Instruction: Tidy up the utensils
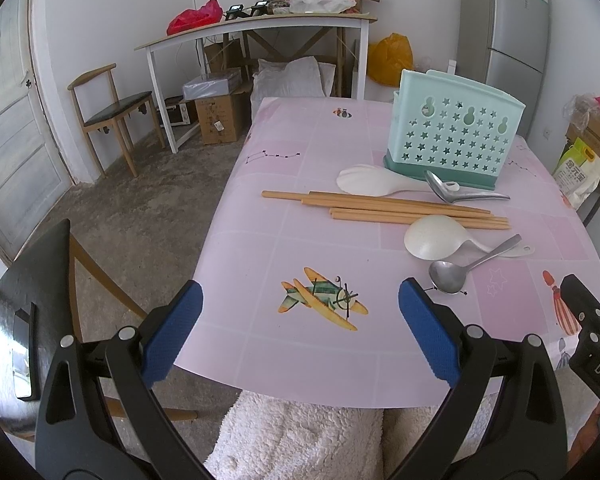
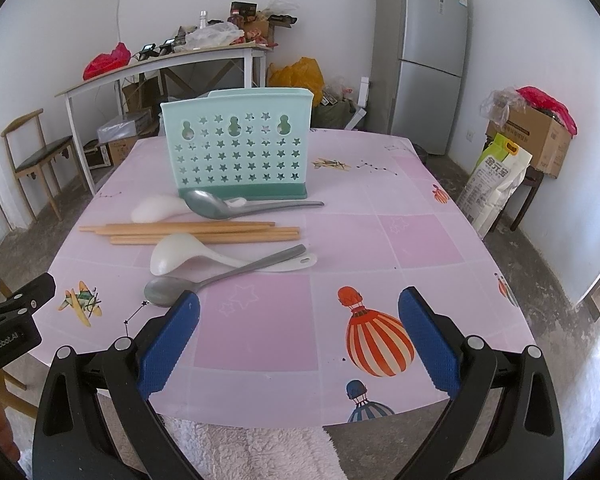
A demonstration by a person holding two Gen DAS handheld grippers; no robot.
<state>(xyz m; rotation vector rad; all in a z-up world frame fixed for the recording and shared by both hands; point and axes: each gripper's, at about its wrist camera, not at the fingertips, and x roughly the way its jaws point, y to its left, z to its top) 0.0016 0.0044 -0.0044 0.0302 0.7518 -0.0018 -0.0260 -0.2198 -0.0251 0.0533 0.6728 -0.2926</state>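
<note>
Pink tablecloth (image 2: 380, 240) bears utensils (image 2: 204, 236) beyond both wide, empty tongs: left tongs (image 1: 300, 304), right tongs (image 2: 299, 312).

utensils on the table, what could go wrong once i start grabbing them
The near metal spoon has its handle lying across the white rice scoop, so lifting one may drag the other. The chopsticks lie bunched, so the fingers could pinch several or scatter them. The holder looks light; a hard insertion might tip it.
</note>
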